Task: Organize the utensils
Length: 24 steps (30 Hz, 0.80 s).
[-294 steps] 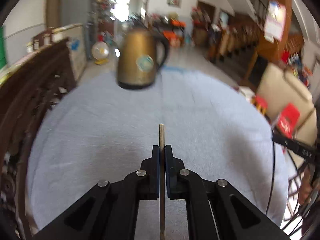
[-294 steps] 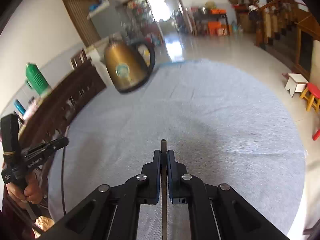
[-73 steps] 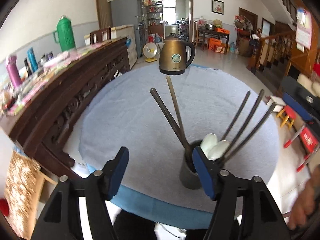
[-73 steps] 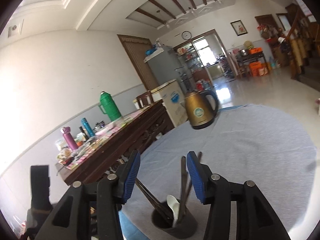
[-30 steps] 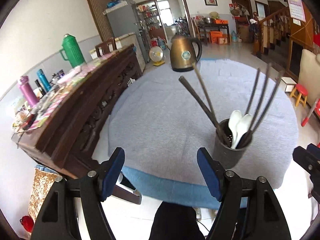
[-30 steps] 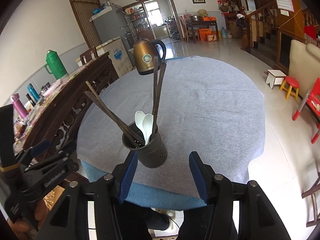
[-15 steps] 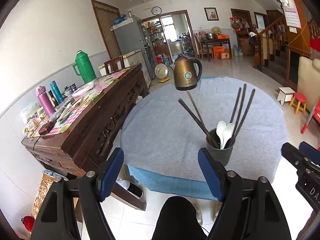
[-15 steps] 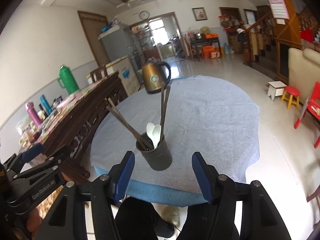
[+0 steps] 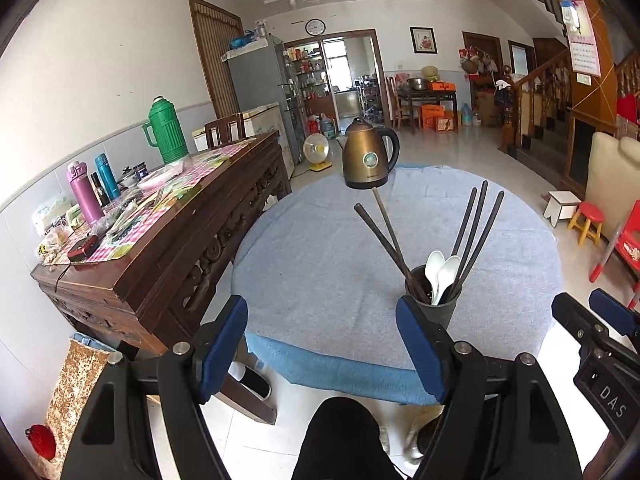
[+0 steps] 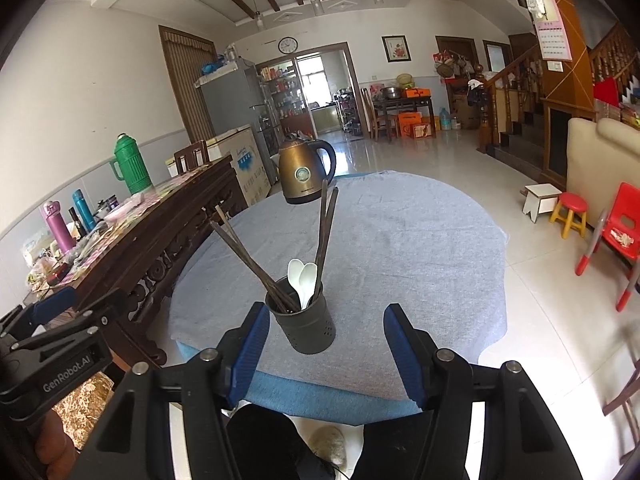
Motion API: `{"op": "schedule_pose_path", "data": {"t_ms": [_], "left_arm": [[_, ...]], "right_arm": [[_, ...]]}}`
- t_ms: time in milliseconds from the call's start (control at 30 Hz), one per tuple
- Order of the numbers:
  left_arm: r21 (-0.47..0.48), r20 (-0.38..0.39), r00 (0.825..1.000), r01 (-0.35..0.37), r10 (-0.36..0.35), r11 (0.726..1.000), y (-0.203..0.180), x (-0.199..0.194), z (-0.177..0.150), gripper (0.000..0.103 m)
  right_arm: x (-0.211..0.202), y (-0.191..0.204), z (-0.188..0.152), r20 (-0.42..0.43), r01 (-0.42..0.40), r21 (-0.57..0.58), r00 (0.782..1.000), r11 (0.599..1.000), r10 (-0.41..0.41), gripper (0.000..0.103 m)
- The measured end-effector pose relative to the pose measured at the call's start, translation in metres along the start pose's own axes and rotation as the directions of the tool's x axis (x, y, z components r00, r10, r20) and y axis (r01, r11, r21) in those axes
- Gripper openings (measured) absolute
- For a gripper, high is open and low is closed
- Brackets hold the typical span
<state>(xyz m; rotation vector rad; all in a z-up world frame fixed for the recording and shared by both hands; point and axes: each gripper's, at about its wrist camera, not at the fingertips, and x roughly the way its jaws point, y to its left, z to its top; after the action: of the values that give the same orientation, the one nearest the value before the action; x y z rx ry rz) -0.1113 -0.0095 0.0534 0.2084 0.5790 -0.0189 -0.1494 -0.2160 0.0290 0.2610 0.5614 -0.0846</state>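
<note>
A dark perforated utensil holder stands upright near the front edge of the round table. Several dark chopsticks and two white spoons stick out of it. My left gripper hangs open and empty in front of the table edge, with the holder just behind its right finger. My right gripper is open too and holds nothing; the holder appears between its fingers but farther off, untouched. Each gripper shows at the edge of the other's view.
A grey-blue cloth covers the table, with a bronze kettle at its far edge. A dark wooden sideboard with flasks runs along the left. Small stools and a red chair stand on the right. A person's dark-clothed leg shows below.
Both grippers have drawn back and upward from the holder, which now looks smaller and farther away. Both stay open and empty. Over the last half second little has moved.
</note>
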Motion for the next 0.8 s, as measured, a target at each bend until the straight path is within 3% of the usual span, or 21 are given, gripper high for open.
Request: {"op": "schedule_pose_path", "data": {"t_ms": [233,800], "left_arm": [[0.001,-0.018,1.000,0.002,-0.002,1.000,-0.003,0.007,0.000,0.077],[0.028,-0.043,0.999,0.025,-0.024,0.999,-0.013,0.020,0.001,0.077]], "right_arm": [[0.007,0.000,0.005,-0.020,0.004,-0.028,1.000,1.000,-0.005,0.064],[0.023,-0.001,0.019,-0.047,0.129,-0.106,0.990,0.986,-0.135,0.064]]}}
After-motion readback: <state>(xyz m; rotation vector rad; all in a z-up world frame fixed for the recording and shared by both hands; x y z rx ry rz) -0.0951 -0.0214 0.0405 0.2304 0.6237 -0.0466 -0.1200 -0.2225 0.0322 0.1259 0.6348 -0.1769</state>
